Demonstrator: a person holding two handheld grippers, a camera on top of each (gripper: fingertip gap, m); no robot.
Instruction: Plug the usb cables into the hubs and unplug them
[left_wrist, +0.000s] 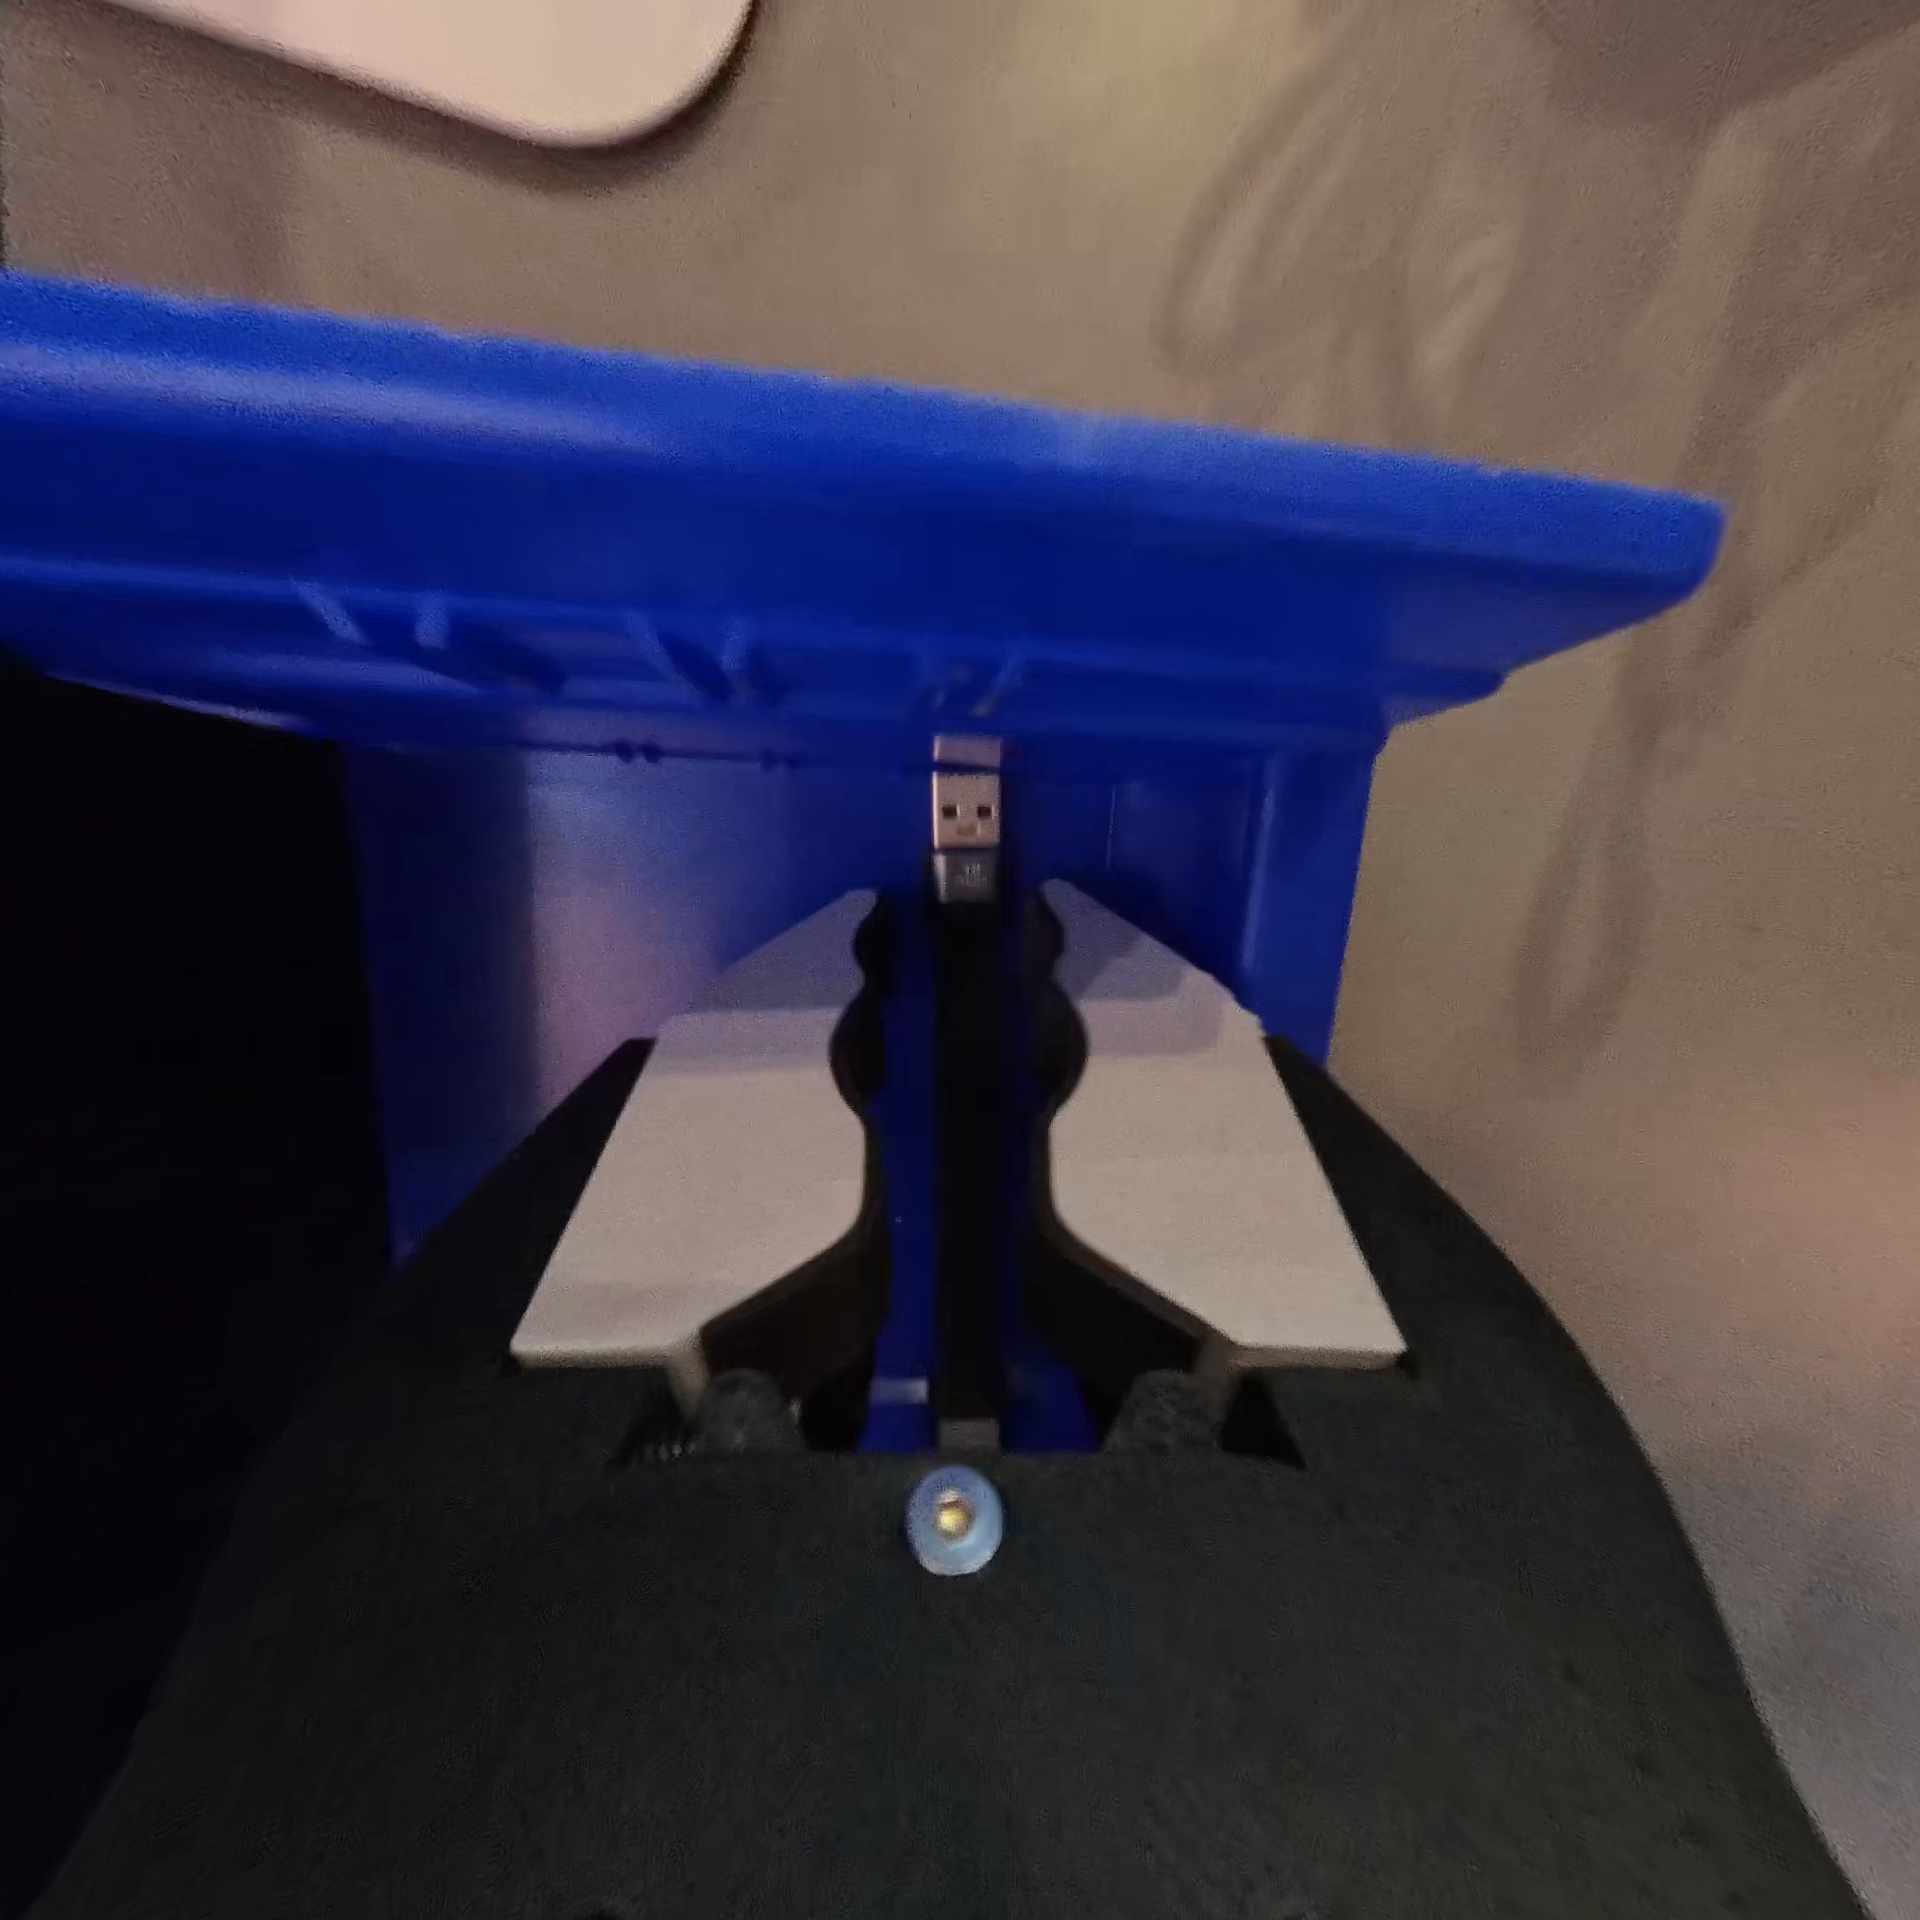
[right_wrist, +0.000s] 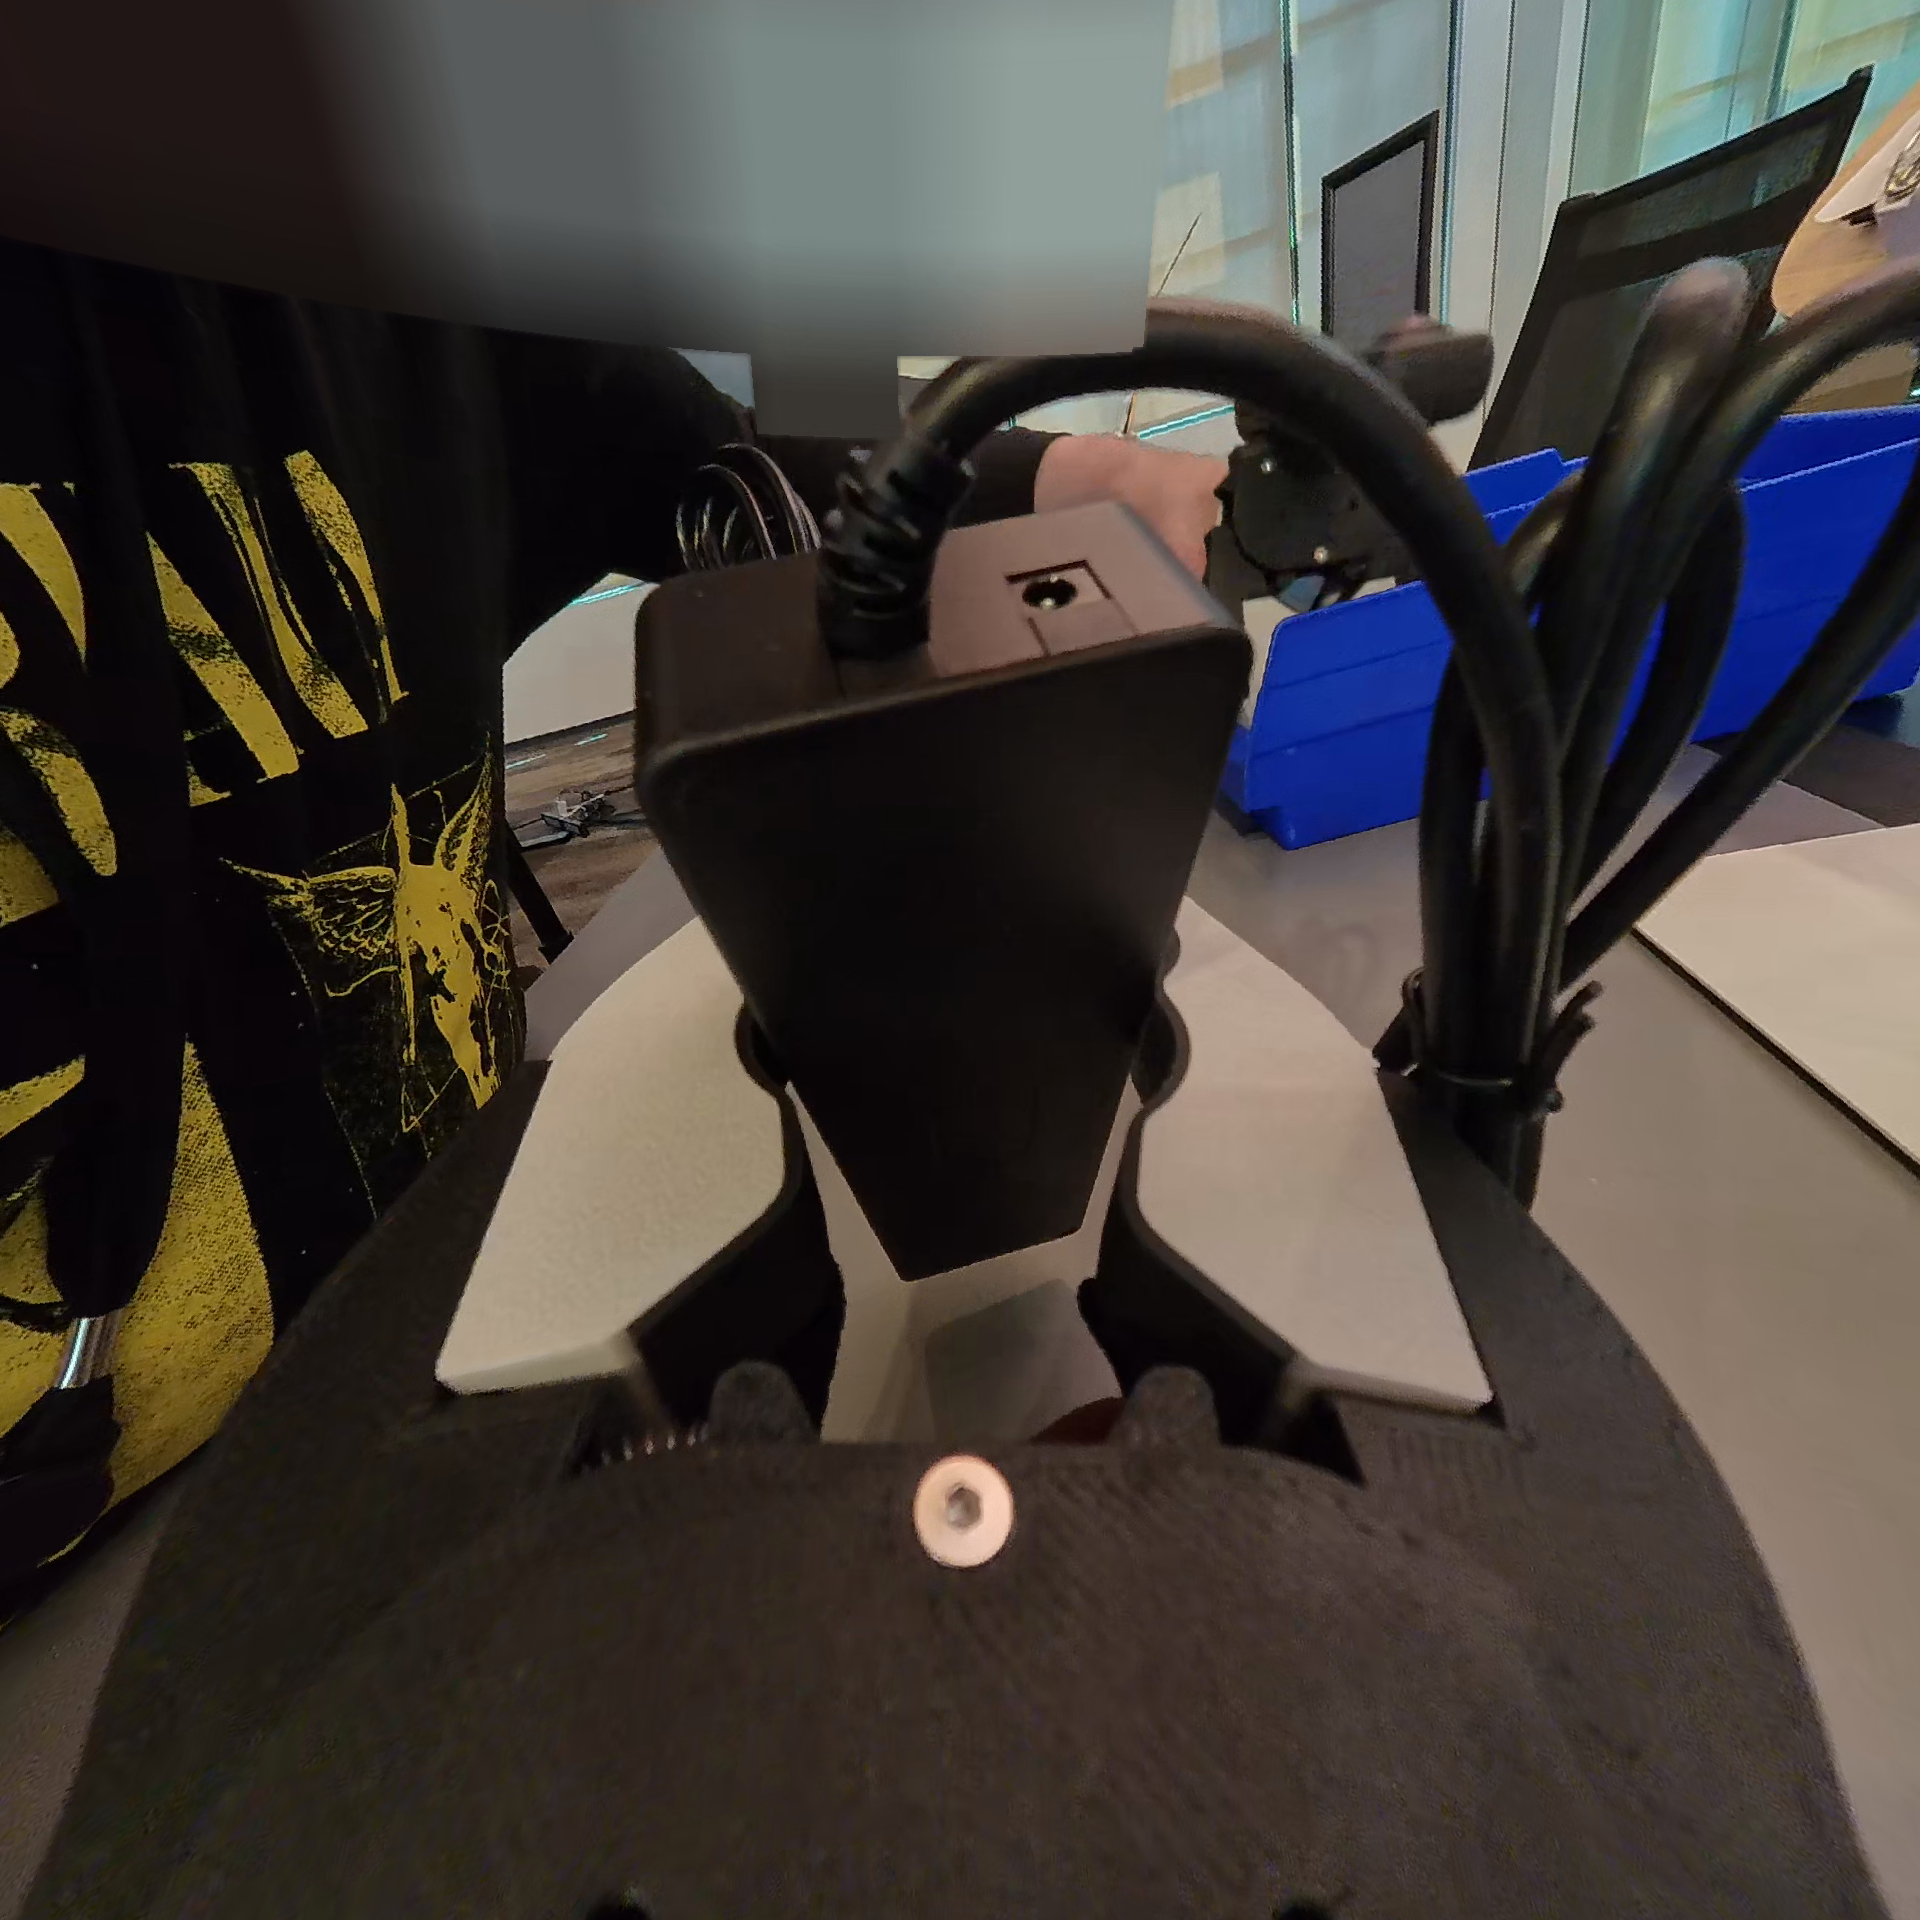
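Observation:
In the left wrist view my left gripper is open. A black USB cable runs between its fingers, and the silver plug sticks out past the tips towards the blue bin. Blue shows between the left pad and the cable, so the pads do not press on it. In the right wrist view my right gripper is shut on a black hub and holds it upright. The hub's thick black cable arcs off its top to the right. The left gripper shows far off by the blue bin.
A tied bundle of black cable hangs at the right of the hub. A person in a black shirt with yellow print stands at the left. White mats lie on the grey table. An office chair stands behind. Left tips to right tips: about 30 centimeters.

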